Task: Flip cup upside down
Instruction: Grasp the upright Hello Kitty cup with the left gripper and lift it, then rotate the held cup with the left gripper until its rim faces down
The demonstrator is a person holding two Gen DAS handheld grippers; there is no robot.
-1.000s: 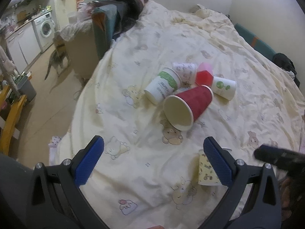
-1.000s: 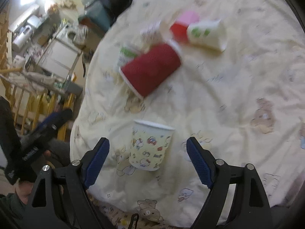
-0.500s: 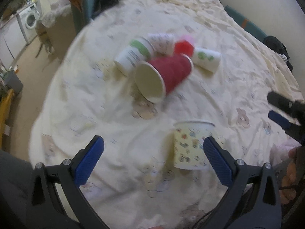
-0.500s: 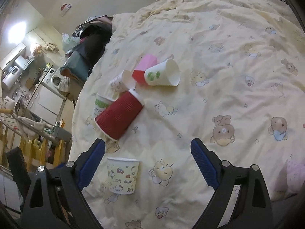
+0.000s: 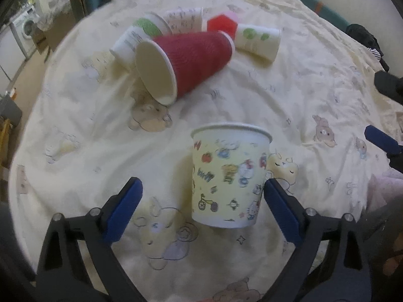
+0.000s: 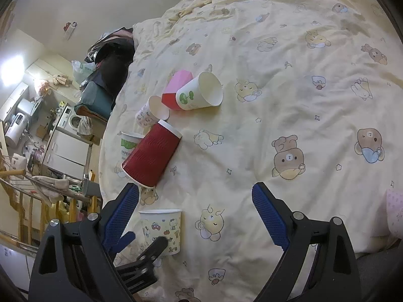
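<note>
Cup point(image 5: 228, 176) upright on the bed point(image 5: 302, 95), unflipped. Your left hand-held gripper point(image 5: 201, 211) is spread around it, not touching; right hand-held gripper point(image 6: 195, 216) spread, empty. Grasp and flip remain.

- Setting: home, bedroom open to kitchen/laundry corner
- Bed under cartoon-bear quilt point(image 6: 289, 80)
- Washing machine point(image 5: 25, 29), white cabinets point(image 6: 68, 151), wooden railing point(image 6: 25, 201) alongside

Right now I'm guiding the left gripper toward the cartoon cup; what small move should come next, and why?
Probably ease the left gripper slightly right and forward, then close. The cartoon cup stands upright, rim up, off-centre between the open jaws, close by the right finger, with a wide gap on the other side.
</note>
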